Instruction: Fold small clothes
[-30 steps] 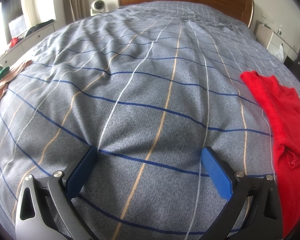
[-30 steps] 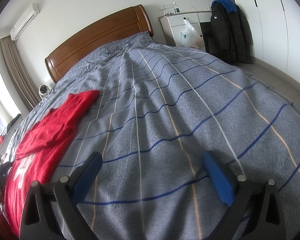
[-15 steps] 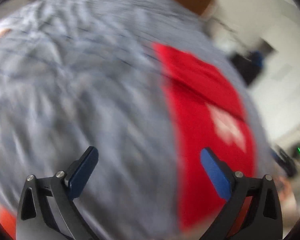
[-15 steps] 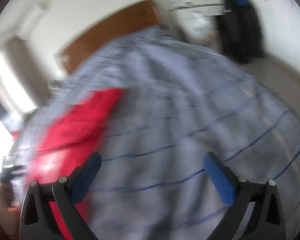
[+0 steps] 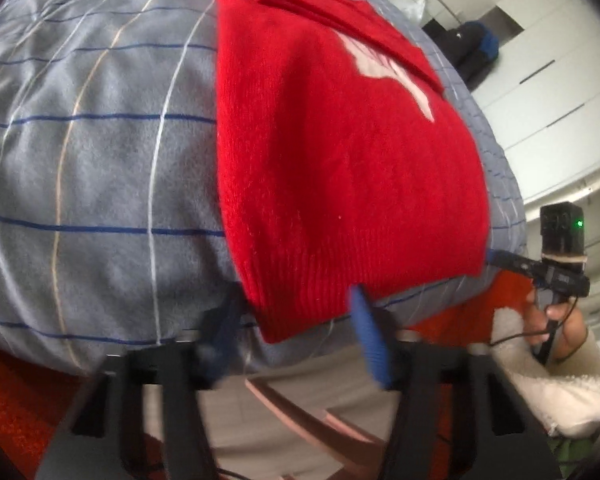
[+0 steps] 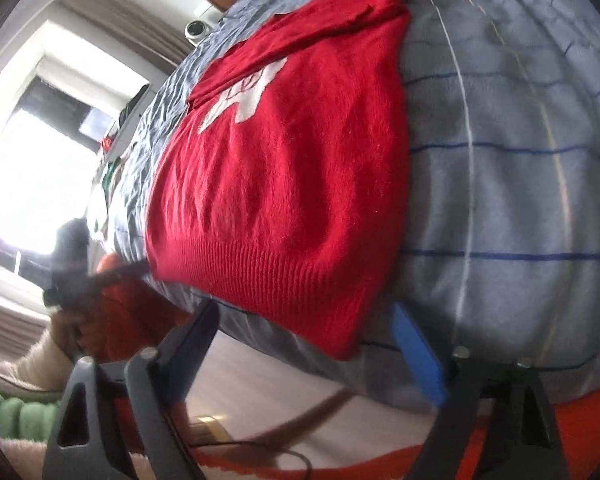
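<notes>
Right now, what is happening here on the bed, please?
A person holds a gripper in each hand at the bed's near edge. A red sweater lies spread flat on the grey checked bedspread. The left gripper and the right gripper are both open, each at one bottom corner of the ribbed hem. Nothing is grasped or folded yet.

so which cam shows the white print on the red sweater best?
Right wrist. The white print on the red sweater shows nearly whole there, with faint lettering visible. In the left wrist view the print sits farther up, and a fold of the sweater covers its upper edge.
</notes>
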`<state>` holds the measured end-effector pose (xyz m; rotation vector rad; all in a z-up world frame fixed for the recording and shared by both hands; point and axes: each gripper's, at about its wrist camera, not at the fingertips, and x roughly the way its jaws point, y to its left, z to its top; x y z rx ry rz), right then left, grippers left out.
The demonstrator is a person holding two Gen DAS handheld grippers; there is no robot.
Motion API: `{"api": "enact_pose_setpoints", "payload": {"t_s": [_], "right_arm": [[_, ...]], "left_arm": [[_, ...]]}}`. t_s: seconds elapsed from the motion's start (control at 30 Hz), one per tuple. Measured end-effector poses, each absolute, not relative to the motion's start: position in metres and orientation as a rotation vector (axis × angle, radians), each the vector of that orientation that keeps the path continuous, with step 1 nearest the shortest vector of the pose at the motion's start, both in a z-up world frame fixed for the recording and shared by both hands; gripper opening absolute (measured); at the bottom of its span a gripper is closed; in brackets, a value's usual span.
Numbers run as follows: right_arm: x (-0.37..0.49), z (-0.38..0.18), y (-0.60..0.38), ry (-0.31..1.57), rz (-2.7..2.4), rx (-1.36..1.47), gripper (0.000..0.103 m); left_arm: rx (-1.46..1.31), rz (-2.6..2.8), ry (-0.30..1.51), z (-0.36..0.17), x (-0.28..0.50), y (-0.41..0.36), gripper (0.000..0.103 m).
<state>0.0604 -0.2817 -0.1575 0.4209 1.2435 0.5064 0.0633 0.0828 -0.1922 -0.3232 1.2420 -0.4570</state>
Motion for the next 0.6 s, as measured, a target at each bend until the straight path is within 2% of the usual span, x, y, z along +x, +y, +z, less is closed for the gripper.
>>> {"api": "enact_pose_setpoints", "payload": {"t_s": [0.03,0.07,0.1,0.13,0.37,0.5,0.6], "right_arm": [[0.062,-0.163,-0.281,1.266,0.508,0.432,0.063],[0.062,-0.166,-0.281,1.288,0.506,0.431,0.040],[0.062,-0.169,-0.281,1.308,0.493,0.424,0.025],[0.062,-0.169,-0.282,1.314,0.477,0.425,0.005],[0.054,-0.130,-0.298,1.183,0.555,0.585,0.005],[0.090,-0.093,-0.309,1.028,0.579,0.644,0.005],[0.143,-0.069,-0.312,0.936,0.551,0.579,0.005]], "left_arm": [[-0.334,-0.459,1.250,-0.194,0.064,0.082,0.014],[-0.349,-0.459,1.257,-0.196,0.064,0.083,0.004],[-0.367,-0.456,1.259,-0.196,0.064,0.085,0.004],[-0.383,-0.452,1.250,-0.193,0.063,0.088,0.003],[-0.504,-0.531,1.106,-0.137,0.066,0.105,0.002],[-0.493,-0.551,1.010,-0.101,0.126,0.107,0.002],[-0.435,-0.524,0.948,-0.083,0.189,0.109,0.002]]}}
